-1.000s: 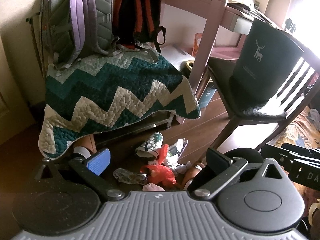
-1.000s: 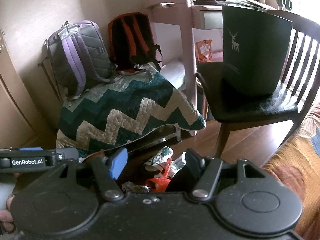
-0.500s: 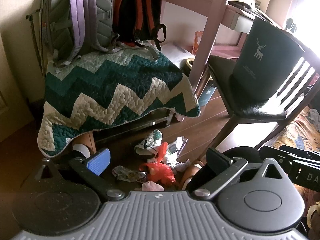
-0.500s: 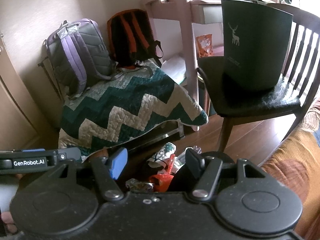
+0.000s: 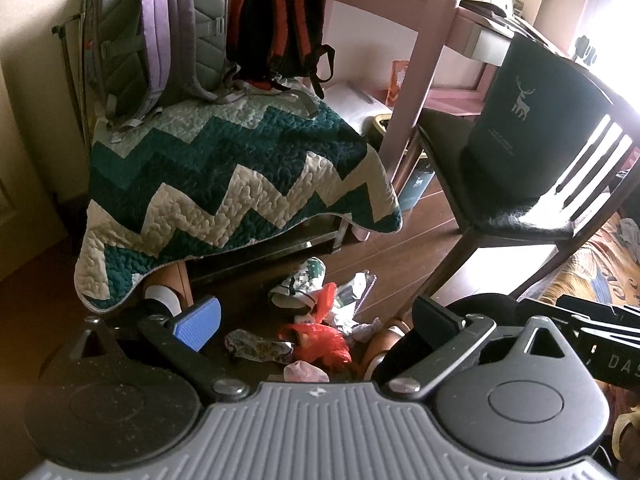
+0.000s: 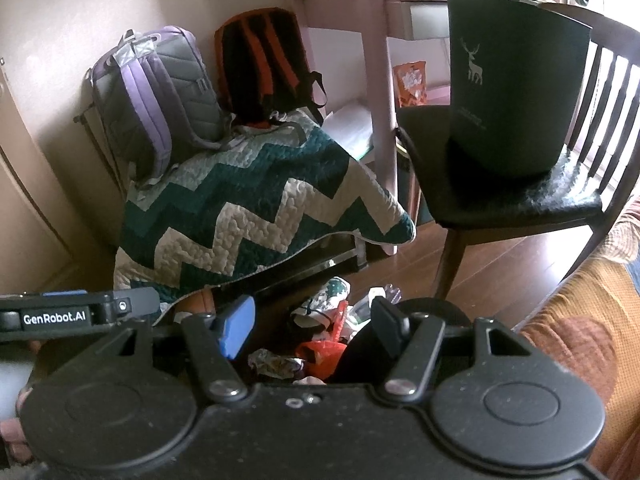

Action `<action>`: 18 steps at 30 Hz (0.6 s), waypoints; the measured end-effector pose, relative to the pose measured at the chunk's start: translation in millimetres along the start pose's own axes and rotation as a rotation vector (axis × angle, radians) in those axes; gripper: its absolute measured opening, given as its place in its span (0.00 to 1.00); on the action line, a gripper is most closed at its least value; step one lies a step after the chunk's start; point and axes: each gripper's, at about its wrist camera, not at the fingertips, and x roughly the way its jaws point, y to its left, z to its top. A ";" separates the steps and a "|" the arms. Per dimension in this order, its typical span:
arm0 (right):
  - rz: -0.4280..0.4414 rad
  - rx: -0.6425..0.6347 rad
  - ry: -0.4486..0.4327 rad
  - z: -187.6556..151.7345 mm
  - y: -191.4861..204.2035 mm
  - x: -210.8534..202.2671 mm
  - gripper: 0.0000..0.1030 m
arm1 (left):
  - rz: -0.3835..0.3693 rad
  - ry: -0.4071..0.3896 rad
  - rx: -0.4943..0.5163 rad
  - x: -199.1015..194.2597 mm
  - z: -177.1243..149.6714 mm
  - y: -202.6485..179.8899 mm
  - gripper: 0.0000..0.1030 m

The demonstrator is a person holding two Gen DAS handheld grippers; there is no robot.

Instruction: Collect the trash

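Left wrist view: left gripper held above a dark wood floor, jaws spread wide, nothing between them. Scattered on the floor just past the fingertips, a heap of trash: crumpled patterned paper cup, red plastic bag, foil wrapper, pink scrap nearest. Beyond, a zigzag teal-and-cream quilt draped over a low seat, with a purple-grey backpack and an orange-black backpack against the far wall. At right, a dark green bin with a deer emblem standing on a chair.

Right wrist view: right gripper likewise parted and empty, over the same litter.
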 end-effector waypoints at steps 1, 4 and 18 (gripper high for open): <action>-0.001 0.000 0.003 0.8 -0.3 1.3 0.62 | 0.000 0.001 -0.001 0.0 0.0 -0.1 1.00; 0.001 -0.003 0.012 2.8 -0.8 5.0 0.62 | -0.002 0.006 -0.007 3.0 -1.2 1.7 1.00; -0.006 -0.036 0.060 15.4 5.6 37.3 0.62 | -0.020 0.035 -0.023 42.0 21.5 19.2 1.00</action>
